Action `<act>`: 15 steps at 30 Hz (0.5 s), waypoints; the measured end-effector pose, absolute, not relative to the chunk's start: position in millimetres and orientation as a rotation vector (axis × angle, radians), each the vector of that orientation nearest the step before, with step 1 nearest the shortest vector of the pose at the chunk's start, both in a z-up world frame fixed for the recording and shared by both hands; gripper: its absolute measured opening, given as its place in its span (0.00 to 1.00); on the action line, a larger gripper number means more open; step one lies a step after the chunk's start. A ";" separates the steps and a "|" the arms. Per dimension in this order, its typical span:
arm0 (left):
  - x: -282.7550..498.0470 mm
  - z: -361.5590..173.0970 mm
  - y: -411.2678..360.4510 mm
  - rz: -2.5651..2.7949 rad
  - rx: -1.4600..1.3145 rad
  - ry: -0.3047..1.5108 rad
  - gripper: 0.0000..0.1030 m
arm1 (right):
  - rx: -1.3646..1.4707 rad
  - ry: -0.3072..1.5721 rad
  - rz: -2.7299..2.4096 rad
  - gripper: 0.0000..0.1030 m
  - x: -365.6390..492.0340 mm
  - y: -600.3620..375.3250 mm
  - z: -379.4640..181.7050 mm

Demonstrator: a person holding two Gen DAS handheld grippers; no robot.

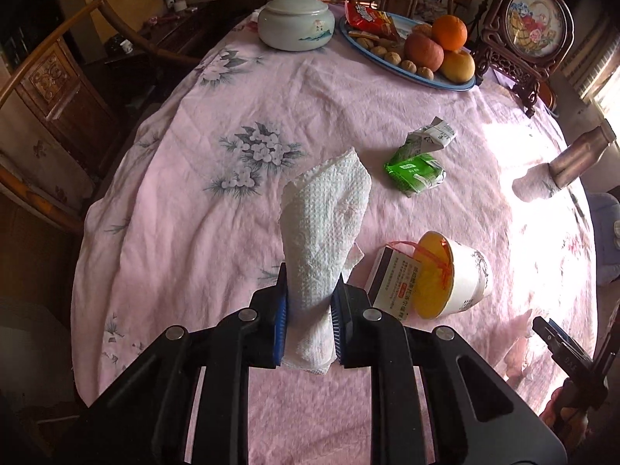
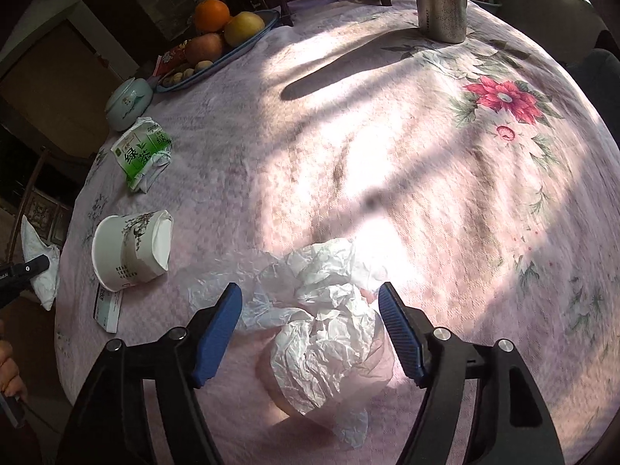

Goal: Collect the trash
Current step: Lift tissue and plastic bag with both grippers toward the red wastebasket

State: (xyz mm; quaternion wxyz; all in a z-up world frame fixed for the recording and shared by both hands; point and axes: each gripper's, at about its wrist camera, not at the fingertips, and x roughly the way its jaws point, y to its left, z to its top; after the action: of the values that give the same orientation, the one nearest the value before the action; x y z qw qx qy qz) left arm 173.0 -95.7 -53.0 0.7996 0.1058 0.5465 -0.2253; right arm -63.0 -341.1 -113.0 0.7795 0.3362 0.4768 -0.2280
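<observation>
My left gripper (image 1: pixel 312 275) is shut on a white paper towel (image 1: pixel 325 209), which stands up between the blue pads above the pink tablecloth (image 1: pixel 186 201). To its right a paper cup (image 1: pixel 461 275) lies on its side against a small white box (image 1: pixel 391 283). A crushed green tea carton (image 1: pixel 418 162) lies farther back. My right gripper (image 2: pixel 310 290) is open, its pads either side of a crumpled white plastic bag (image 2: pixel 325 341) on the cloth and not pressing it. The cup (image 2: pixel 131 248), the box (image 2: pixel 106 308) and the carton (image 2: pixel 143 151) lie to its left.
A blue tray (image 1: pixel 457 85) with fruit, nuts and a snack packet sits at the back, beside a lidded ceramic jar (image 1: pixel 296 23) and a framed ornament (image 1: pixel 534 23). A metal bottle (image 2: pixel 441 0) stands at the far edge. Wooden chairs (image 1: pixel 50 89) ring the table.
</observation>
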 end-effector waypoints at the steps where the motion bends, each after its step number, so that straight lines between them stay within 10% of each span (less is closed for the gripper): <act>1: 170.1 -53.7 -92.7 -0.484 0.223 1.177 0.20 | 0.722 1.032 -0.471 0.15 -62.1 -337.8 -112.4; 15: 138.9 -8.6 2.4 -0.446 0.089 1.072 0.20 | 0.515 0.729 -0.231 0.09 -28.9 -255.4 21.9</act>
State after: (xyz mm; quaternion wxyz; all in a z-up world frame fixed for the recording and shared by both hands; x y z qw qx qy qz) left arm 138.9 2.4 -8.6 0.8352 0.0419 0.5063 -0.2106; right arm -28.9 -255.4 21.9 0.8957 0.2483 0.3516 -0.1114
